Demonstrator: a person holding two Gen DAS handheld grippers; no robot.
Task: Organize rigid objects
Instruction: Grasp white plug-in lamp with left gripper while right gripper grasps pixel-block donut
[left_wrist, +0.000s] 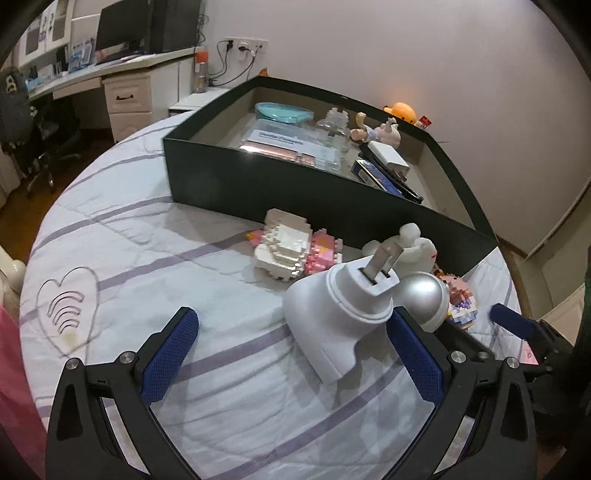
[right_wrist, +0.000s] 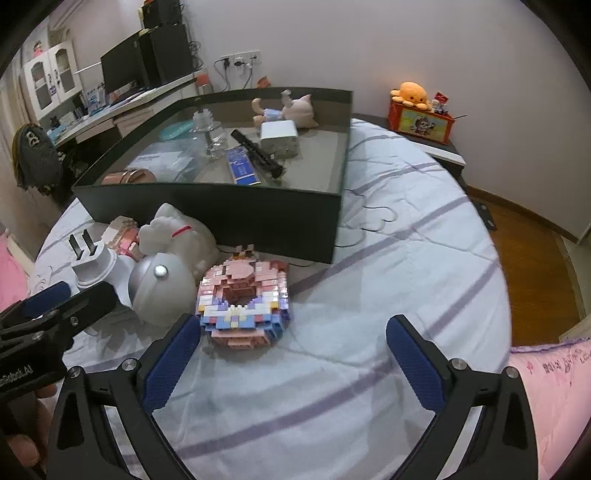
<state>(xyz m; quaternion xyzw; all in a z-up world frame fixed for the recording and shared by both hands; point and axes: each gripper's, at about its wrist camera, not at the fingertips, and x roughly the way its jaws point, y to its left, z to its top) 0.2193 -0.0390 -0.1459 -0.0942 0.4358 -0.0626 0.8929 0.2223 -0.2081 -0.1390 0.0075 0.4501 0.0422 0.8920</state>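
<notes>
Reading "Robot.AI" on left gripper (right_wrist: 55, 299), spread beside white plug (left_wrist: 343, 314).

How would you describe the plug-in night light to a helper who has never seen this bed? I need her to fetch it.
Find the dark green box on the striped bedspread. In front of its near wall lie several toys; the night light is the smooth white piece nearest the left gripper. Unlike the brick models and the cat figure beside it, it has two metal prongs and a silver dome.
</notes>
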